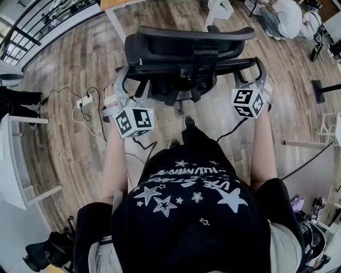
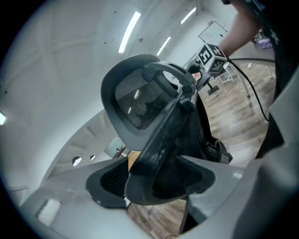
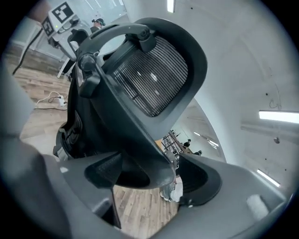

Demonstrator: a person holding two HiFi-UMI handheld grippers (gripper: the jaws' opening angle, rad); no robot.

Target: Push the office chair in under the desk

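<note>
Office chair [image 1: 186,50] stands on the floor [image 1: 64,106] before the desk [image 1: 114,4], backrest toward me. My left hand-held gripper [image 2: 156,182] and right hand-held gripper [image 3: 145,175] gape around its back frame, unclamped. Whether the seat is under: hidden.

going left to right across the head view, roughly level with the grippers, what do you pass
white table → power strip on the floor → left gripper → office chair → right gripper → black stand
</note>
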